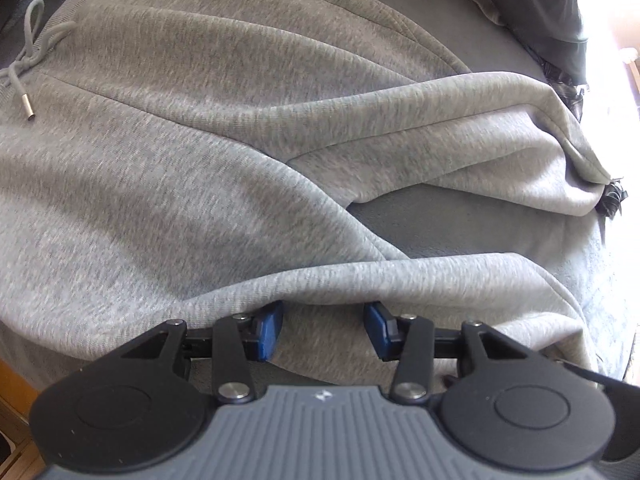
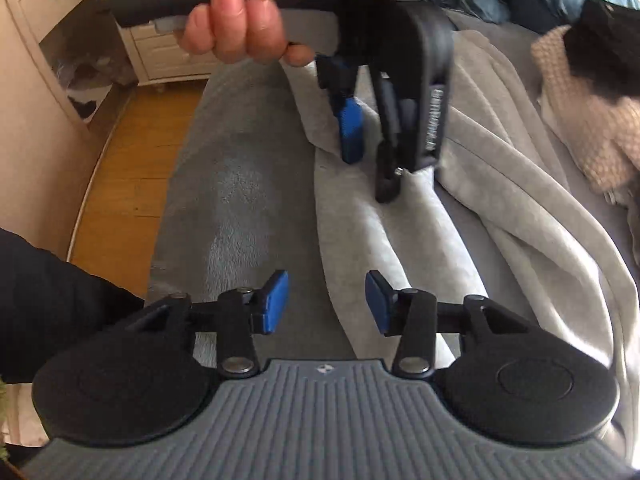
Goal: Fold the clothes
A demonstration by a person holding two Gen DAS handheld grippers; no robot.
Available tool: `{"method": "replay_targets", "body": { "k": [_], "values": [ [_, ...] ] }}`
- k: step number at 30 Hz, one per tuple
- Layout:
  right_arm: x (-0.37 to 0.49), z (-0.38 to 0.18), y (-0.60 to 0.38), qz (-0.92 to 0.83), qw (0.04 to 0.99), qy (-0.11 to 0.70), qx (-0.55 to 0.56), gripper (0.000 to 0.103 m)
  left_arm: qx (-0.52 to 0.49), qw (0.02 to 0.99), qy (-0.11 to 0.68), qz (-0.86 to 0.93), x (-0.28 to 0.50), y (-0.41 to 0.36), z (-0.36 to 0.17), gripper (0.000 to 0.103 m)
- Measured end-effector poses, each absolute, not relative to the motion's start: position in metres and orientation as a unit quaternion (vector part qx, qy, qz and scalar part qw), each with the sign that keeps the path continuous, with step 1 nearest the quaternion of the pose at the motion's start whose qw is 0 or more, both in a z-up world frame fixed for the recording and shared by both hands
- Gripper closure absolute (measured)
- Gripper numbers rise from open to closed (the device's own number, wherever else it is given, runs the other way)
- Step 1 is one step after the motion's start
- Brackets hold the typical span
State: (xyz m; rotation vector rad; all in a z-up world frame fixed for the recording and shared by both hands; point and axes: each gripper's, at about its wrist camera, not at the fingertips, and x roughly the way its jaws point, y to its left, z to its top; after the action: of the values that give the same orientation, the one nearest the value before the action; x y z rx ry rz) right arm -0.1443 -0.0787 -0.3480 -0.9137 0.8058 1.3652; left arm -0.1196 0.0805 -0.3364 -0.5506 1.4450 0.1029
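Both sets of jaws are parted about halfway. On our left gripper (image 1: 323, 330) a fold of the grey sweatpants (image 1: 200, 160) drapes over the fingertips at the bottom of the left wrist view, and we honestly can't tell whether the pads are pinching it or just sitting under it. Our right gripper (image 2: 327, 302) has nothing between its fingers; it hovers near the lower middle of its view, right over the line where the pale fabric meets the darker grey bedcover (image 2: 240, 184).

The sweatpants are spread across the bed, waistband and drawstring (image 1: 28, 60) in the upper left of the left view, one leg bunched and folded over itself at centre right.

What could go wrong: with the left jaws this loose, the fold could slip off as soon as we lift, and the leg would flop back crooked. The right gripper could also nab the bedcover along with the hem. And in the upper middle of the right view our hand (image 2: 240, 20) holds the other gripper close, so they could bump.
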Motion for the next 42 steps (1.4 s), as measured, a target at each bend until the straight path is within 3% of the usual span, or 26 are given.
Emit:
{"method": "replay_targets", "body": {
  "k": [4, 5, 6, 9, 12, 18, 27, 37, 40, 42],
  "values": [
    [-0.142, -0.378, -0.053, 0.569, 0.601, 0.353, -0.436, 0.065, -0.273, 0.720, 0.636, 0.044, -0.131, 0.094, -0.324, 0.057],
    [-0.132, -0.378, -0.052, 0.559, 0.610, 0.365, -0.426, 0.073, -0.281, 0.725, 0.628, 0.044, -0.137, 0.098, -0.319, 0.055],
    [-0.122, -0.378, -0.051, 0.548, 0.620, 0.379, -0.415, 0.089, -0.287, 0.729, 0.619, 0.044, -0.143, 0.103, -0.314, 0.054],
    [-0.080, -0.360, -0.054, 0.516, 0.639, 0.471, -0.322, 0.096, -0.310, 0.738, 0.597, 0.051, -0.164, 0.121, -0.300, 0.050],
    [-0.033, -0.343, -0.068, 0.480, 0.654, 0.553, -0.189, 0.098, -0.339, 0.737, 0.577, 0.094, -0.190, 0.139, -0.290, 0.046],
    [0.036, -0.361, -0.114, 0.429, 0.526, 0.725, 0.118, 0.098, -0.422, 0.706, 0.547, 0.152, -0.234, 0.166, -0.292, 0.046],
    [-0.010, -0.376, -0.099, 0.452, 0.352, 0.817, 0.065, 0.098, -0.473, 0.665, 0.542, 0.204, -0.237, 0.185, -0.327, 0.046],
    [-0.059, -0.412, -0.087, 0.395, 0.344, 0.850, -0.053, 0.094, -0.424, 0.658, 0.579, 0.228, -0.233, 0.207, -0.336, 0.046],
    [-0.066, -0.409, -0.096, 0.362, 0.369, 0.855, -0.036, 0.089, -0.409, 0.653, 0.597, 0.222, -0.238, 0.212, -0.340, 0.045],
    [-0.069, -0.399, -0.108, 0.348, 0.393, 0.851, -0.002, 0.066, -0.399, 0.650, 0.609, 0.217, -0.239, 0.213, -0.343, 0.043]
  ]
}}
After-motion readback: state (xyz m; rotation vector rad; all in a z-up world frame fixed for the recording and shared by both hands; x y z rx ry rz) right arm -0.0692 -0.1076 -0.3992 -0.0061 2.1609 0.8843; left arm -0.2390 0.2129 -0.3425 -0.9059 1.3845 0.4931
